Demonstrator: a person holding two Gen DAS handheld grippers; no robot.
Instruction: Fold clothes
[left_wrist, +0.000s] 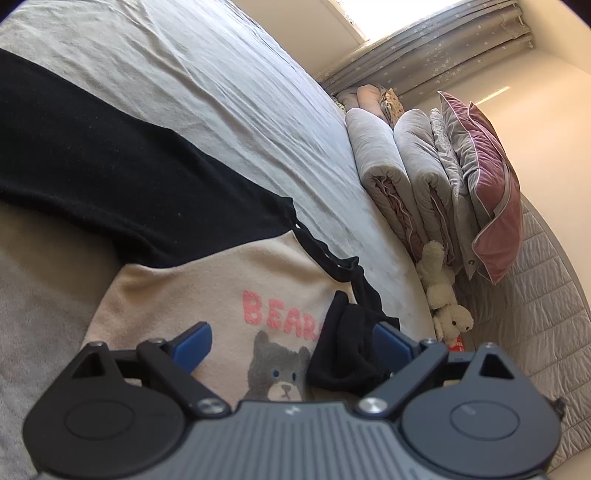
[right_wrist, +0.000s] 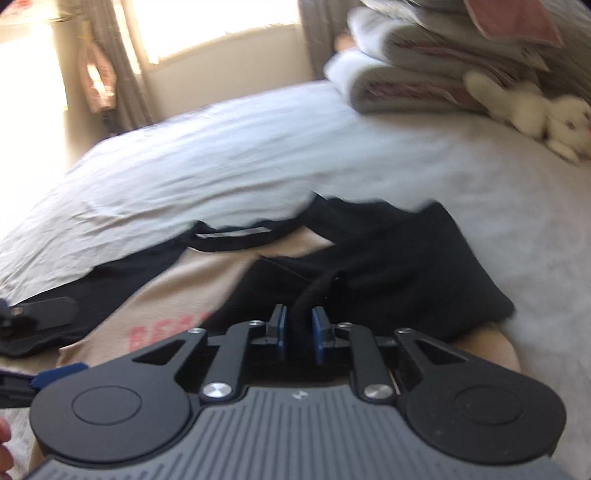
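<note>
On the bed, the bear shirt lies flat, its black sleeve running away up-left from the left gripper, whose jaws hang wide over the print. Further right, the right gripper has its jaws pinched narrow on the other sleeve, so it's nearer, and I'd guess that sleeve folds inward.

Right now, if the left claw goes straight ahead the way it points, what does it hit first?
Probably the shirt: the open left claw hovers over its bear print, a black sleeve cuff by its right finger. Depth is unclear; grey sheet lies beyond.
</note>
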